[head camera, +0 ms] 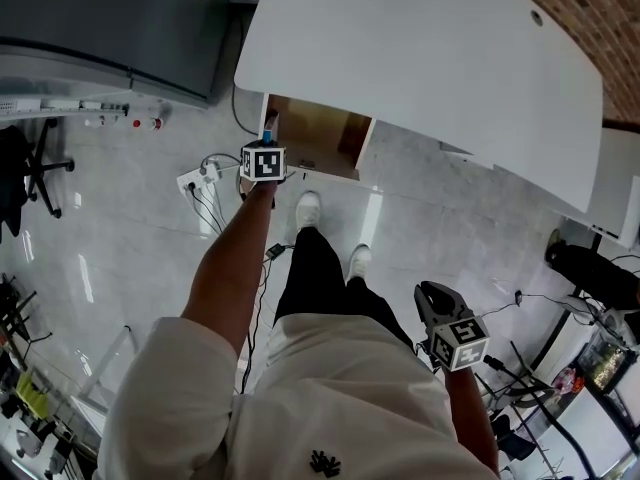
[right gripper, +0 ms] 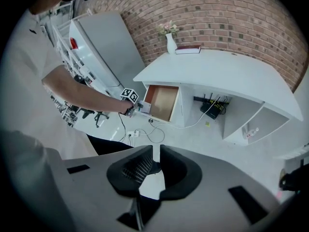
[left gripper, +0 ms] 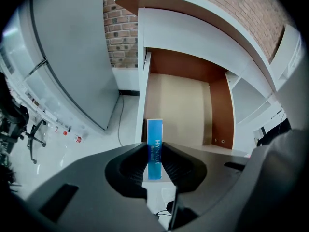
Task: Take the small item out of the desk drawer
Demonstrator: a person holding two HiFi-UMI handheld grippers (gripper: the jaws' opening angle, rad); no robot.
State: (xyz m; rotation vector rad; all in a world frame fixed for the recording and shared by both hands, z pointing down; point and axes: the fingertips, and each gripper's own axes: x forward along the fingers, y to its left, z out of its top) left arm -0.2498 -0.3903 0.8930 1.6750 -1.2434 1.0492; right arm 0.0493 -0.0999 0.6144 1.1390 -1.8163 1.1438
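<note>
The small blue box (left gripper: 154, 129) is a slim, flat-sided carton with glossy faces and white lettering down its narrow side. It stands upright at the near left corner of the open drawer (left gripper: 178, 105), close beside the drawer's left wall. My left gripper (left gripper: 154, 151) has it: both dark, ribbed pads press against the box's two broad faces, and its upper half stands clear above them. Its lower end is hidden behind my jaws, so I cannot tell whether it rests on the drawer floor. The drawer is a plain rectangular tray with a pale, matte wooden floor and reddish-brown side walls, pulled out from under the left end of the desk (head camera: 420, 48). The desk's top is a smooth white slab with a curved edge. From the head view my bare left forearm reaches down to that corner, with the gripper's marker cube (head camera: 264, 161) facing up. My right gripper (right gripper: 157, 153) hangs well apart from the drawer, low beside my leg. Its jaws stand a narrow slit apart with nothing between them, only the glossy, pale floor (head camera: 130, 238) showing through. A rough red brick wall (right gripper: 231, 13) rises behind the desk.
</note>
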